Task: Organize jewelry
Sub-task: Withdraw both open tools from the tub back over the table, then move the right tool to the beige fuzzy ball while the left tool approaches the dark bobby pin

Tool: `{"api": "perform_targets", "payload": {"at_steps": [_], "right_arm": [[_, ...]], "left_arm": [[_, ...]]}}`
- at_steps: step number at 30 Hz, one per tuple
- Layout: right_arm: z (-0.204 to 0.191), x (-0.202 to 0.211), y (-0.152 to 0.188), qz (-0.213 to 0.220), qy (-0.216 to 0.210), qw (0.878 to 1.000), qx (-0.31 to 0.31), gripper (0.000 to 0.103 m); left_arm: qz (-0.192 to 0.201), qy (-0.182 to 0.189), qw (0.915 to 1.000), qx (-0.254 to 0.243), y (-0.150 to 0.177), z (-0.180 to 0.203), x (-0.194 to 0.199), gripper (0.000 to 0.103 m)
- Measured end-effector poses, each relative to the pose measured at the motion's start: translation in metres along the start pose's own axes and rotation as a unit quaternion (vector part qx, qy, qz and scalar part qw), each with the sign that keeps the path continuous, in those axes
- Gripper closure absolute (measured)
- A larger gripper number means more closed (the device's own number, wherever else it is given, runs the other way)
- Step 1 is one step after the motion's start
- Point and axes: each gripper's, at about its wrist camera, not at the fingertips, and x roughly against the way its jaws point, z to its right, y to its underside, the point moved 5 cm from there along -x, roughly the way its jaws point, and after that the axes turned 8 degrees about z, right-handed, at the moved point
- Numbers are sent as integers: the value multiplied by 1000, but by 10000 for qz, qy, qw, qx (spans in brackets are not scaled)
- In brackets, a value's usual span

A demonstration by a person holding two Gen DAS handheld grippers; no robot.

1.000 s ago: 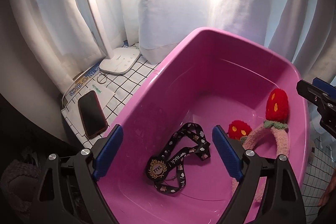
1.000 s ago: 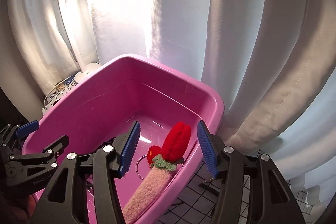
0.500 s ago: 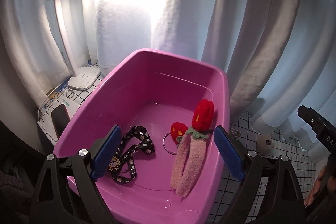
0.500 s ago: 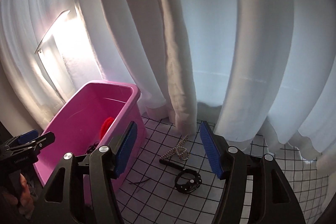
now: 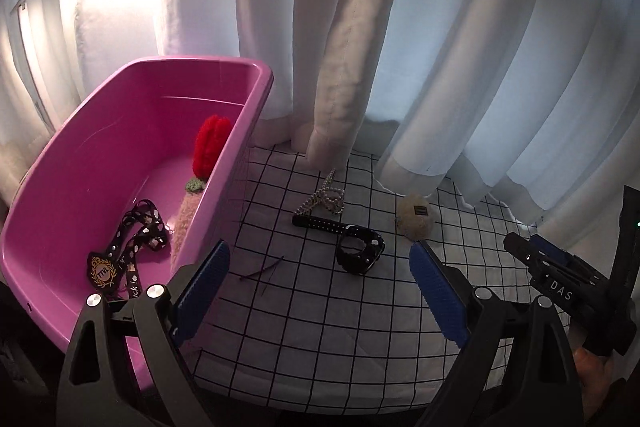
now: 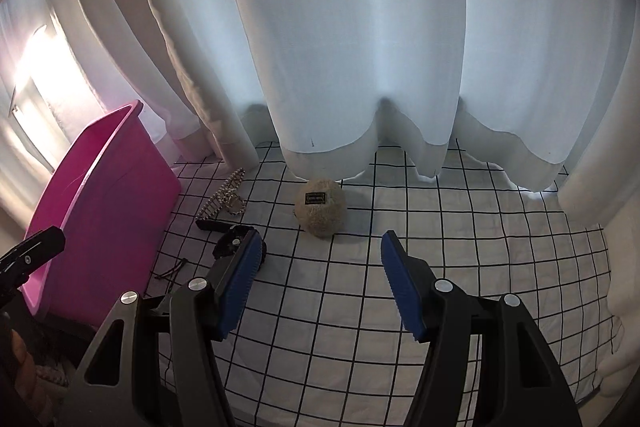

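Both the left gripper (image 5: pixel 318 277) and the right gripper (image 6: pixel 320 259) stand released and empty over the grid cloth (image 6: pixel 480 247). The pearl necklace (image 5: pixel 328 197) and black watch (image 5: pixel 356 247) touch at the left gripper's 12 o'clock, outside the pink bin (image 5: pixel 256 107). Risk: a pinch on one likely snags the other; the thin hair pin (image 5: pixel 262 271) may slip the pads.

grid cloth (image 5: pixel 360 307) bears pink tub (image 5: pixel 120 131), pearl chain (image 5: pixel 328 197), black strap (image 5: pixel 352 245), fuzzy pouch (image 6: pixel 320 205).
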Motion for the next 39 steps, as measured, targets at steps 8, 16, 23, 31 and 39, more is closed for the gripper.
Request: {"api": "perform_targets", "payload": {"at_steps": [8, 16, 23, 31, 39], "right_arm": [[3, -44, 10, -382, -426, 9981, 247, 43], [9, -87, 15, -742, -838, 9930, 371, 44], [15, -110, 14, -948, -1058, 9892, 355, 43], [19, -128, 8, -1052, -1135, 9877, 242, 43], [22, -140, 3, -1046, -1071, 9887, 119, 44]], "left_arm": [[-252, -506, 9977, 371, 42, -2, -21, 13], [-299, -1190, 9909, 547, 81, -5, -75, 13], [-399, -1475, 9857, 705, 86, -23, -125, 14], [-540, -1531, 9843, 696, 83, -40, -159, 14], [-781, -1784, 9773, 829, 90, -46, -179, 14]]}}
